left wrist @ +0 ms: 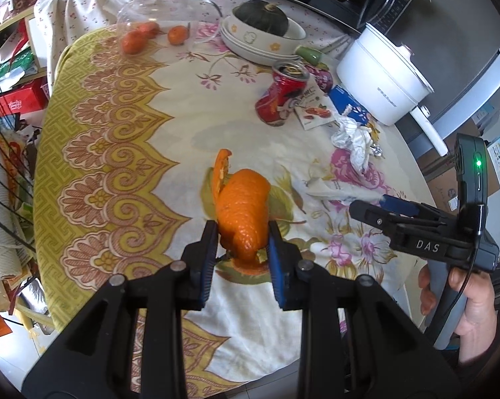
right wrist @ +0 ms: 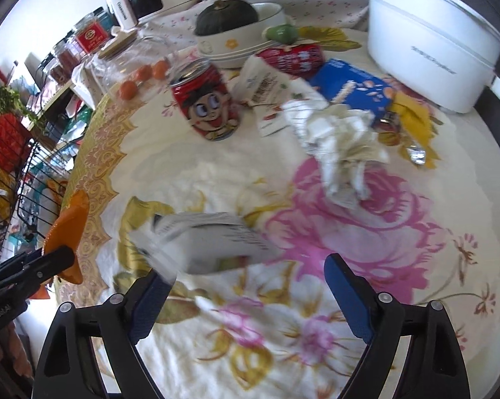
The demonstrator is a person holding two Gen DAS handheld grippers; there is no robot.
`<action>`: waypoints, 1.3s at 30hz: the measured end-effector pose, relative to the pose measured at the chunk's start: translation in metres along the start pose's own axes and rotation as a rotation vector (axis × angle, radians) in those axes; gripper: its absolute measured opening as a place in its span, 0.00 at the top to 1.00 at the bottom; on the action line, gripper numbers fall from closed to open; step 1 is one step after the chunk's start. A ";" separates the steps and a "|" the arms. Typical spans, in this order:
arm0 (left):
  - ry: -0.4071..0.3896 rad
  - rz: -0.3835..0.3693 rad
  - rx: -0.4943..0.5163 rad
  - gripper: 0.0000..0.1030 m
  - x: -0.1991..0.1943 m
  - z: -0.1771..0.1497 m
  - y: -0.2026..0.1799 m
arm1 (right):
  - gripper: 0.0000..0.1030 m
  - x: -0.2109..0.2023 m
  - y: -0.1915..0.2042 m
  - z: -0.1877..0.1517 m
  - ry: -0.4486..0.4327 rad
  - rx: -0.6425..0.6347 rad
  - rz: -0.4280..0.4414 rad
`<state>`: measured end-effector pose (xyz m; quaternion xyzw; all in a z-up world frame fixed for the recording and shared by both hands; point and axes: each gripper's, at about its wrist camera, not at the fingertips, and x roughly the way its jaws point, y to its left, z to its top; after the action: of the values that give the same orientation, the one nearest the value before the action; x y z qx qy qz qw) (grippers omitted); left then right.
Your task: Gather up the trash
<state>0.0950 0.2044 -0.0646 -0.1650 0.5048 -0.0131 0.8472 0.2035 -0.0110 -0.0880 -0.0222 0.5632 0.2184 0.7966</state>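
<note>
My left gripper (left wrist: 241,232) is shut on a curled orange peel (left wrist: 246,206), held just above the floral tablecloth (left wrist: 170,133). The peel (right wrist: 72,222) also shows at the left edge of the right wrist view. My right gripper (right wrist: 246,269) stands open over the cloth. A blurred white wrapper (right wrist: 210,242) lies by its left fingertip, and whether they touch I cannot tell. Farther back lie a dented red can (right wrist: 206,99), a crumpled tissue (right wrist: 343,143), a blue packet (right wrist: 352,89) and a white snack wrapper (right wrist: 266,93).
A white electric pot (left wrist: 382,76) stands at the back right. Stacked bowls holding a dark squash (left wrist: 259,20) and a glass jar (left wrist: 156,16) over tangerines sit at the back. A wire rack (left wrist: 4,166) flanks the table's left edge. A hand (left wrist: 472,306) holds the right gripper.
</note>
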 end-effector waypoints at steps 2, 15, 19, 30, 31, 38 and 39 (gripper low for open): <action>0.002 0.000 0.005 0.70 0.001 0.000 -0.003 | 0.11 -0.003 -0.008 -0.001 0.003 0.014 0.007; -0.014 0.001 -0.025 0.70 -0.005 0.000 0.008 | 0.09 -0.011 -0.008 -0.006 0.087 0.061 0.111; -0.012 0.003 -0.029 0.70 -0.006 -0.002 0.012 | 0.09 0.004 -0.002 -0.007 0.100 0.091 0.090; -0.001 0.018 -0.039 0.70 -0.006 -0.005 0.024 | 0.09 0.047 0.039 -0.004 0.050 0.195 0.021; -0.001 0.019 -0.040 0.70 -0.006 -0.006 0.026 | 0.09 0.050 0.041 -0.004 0.047 0.194 0.006; 0.000 0.027 -0.038 0.70 -0.008 -0.006 0.032 | 0.09 0.058 0.058 -0.009 0.004 0.125 -0.161; 0.001 0.027 -0.037 0.70 -0.008 -0.006 0.032 | 0.10 0.058 0.060 -0.011 0.005 0.110 -0.182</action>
<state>0.0816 0.2342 -0.0696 -0.1738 0.5075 0.0079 0.8439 0.1872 0.0588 -0.1325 -0.0301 0.5719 0.1139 0.8118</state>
